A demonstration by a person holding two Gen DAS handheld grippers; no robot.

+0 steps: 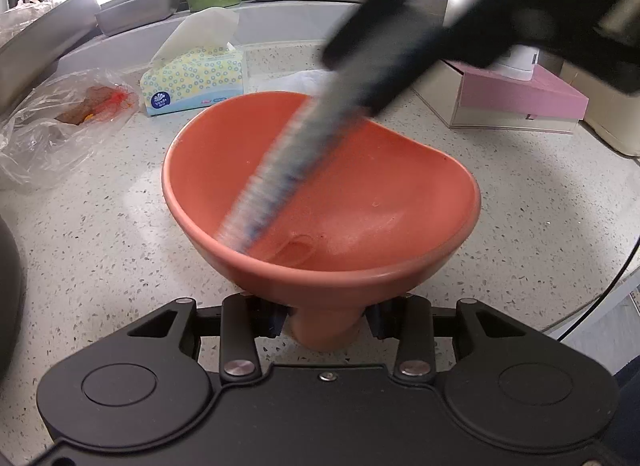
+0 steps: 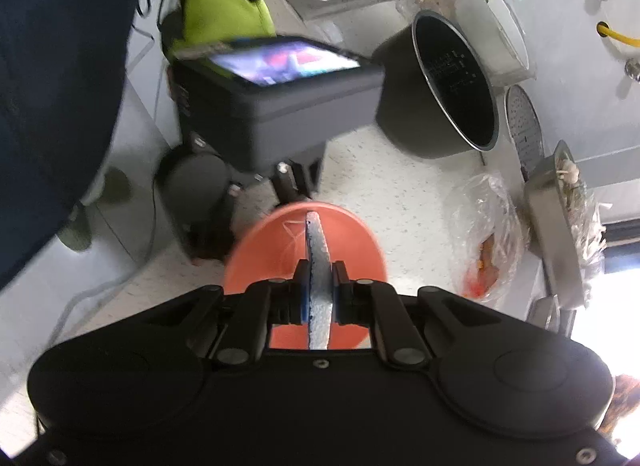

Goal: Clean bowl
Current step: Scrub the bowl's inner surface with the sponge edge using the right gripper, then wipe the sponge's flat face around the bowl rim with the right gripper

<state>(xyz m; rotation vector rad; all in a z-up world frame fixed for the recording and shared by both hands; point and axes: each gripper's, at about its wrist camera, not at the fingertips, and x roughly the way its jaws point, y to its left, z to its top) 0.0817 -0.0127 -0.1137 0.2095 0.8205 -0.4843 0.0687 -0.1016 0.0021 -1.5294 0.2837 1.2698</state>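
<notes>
- Speckled bench (image 1: 120, 217): carries the orange bowl (image 1: 360, 193), tilted.
- Left gripper (image 1: 326, 320): fingers clamp the bowl's foot.
- Right gripper (image 2: 319, 298): fingers pinch a flat scouring pad (image 2: 318, 250) reaching into the bowl.
- Left-wrist view only: tissue pack (image 1: 194, 79), pink box (image 1: 516, 95).
- Right-wrist view only: dark pot (image 2: 444, 93), gloved hand (image 2: 222, 9).

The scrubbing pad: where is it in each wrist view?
Left wrist: scrubbing pad runs diagonally from upper right into the orange bowl.
Right wrist: pad stands edge-on at lower centre, clamped in the right gripper.
Shared landmark: clear plastic bag.
</notes>
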